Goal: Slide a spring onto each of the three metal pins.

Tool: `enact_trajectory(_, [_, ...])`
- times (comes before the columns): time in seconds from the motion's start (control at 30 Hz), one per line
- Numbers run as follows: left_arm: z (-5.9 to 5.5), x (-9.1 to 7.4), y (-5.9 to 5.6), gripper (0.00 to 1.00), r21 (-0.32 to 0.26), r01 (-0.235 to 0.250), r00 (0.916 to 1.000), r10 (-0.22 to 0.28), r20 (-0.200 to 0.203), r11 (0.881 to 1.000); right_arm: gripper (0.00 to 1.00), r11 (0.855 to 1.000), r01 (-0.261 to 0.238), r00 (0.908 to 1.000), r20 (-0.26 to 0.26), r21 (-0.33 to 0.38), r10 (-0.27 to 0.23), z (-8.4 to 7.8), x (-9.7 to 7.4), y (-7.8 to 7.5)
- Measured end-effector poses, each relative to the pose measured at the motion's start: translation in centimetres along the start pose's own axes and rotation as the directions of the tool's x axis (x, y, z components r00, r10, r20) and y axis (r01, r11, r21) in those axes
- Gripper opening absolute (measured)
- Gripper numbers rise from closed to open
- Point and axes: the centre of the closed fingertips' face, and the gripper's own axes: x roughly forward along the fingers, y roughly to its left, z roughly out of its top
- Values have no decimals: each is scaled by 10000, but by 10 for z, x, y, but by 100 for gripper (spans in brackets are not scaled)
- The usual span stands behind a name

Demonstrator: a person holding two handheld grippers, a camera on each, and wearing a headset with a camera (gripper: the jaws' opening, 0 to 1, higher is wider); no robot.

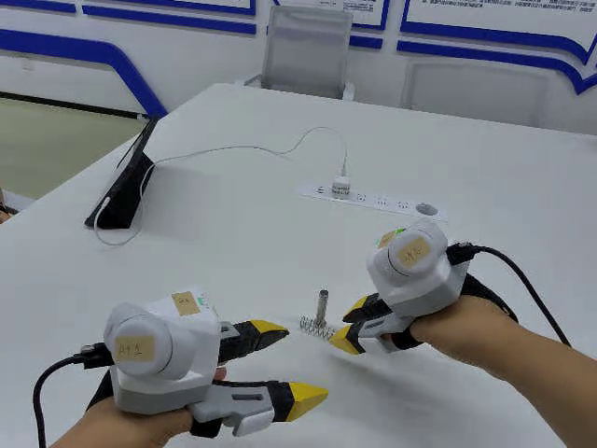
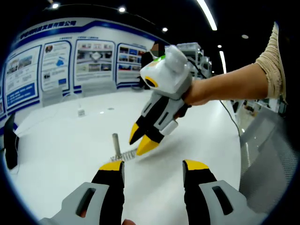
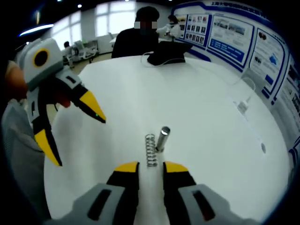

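One short metal pin (image 1: 322,303) stands upright on the white table (image 1: 233,243); it also shows in the left gripper view (image 2: 116,142) and the right gripper view (image 3: 162,138). A wire spring (image 1: 317,327) (image 2: 124,154) (image 3: 150,149) lies flat beside the pin's foot. My right gripper (image 1: 349,324) (image 3: 151,167) is open, jaws a little apart, with the spring's near end just between its tips. The same gripper (image 2: 143,138) hangs over the spring in the left gripper view. My left gripper (image 1: 291,364) (image 2: 153,165) (image 3: 70,126) is open and holds nothing, a short way to the left of the spring.
A white power strip (image 1: 373,198) with a plugged charger (image 1: 341,185) and cable lies behind the pin. A black tablet stand (image 1: 126,182) sits at the far left edge, and a grey chair (image 1: 306,47) stands beyond the table. A person (image 3: 140,40) sits at the table's other side.
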Motion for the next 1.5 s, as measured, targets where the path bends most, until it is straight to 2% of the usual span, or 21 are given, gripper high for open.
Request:
enact_trajectory(0.63, [-3, -2, 2, 50, -30, -58, 9999, 58, -92, 10000, 14, 10000, -62, 9996, -262, 17, 62, -5, 14, -1])
enact_trajectory(1.5, [-2, -5, 3, 49, 2, -96, 9999, 96, -109, 10000, 12, 9998, -105, 9983, -573, 166, 115, -6, 18, 3])
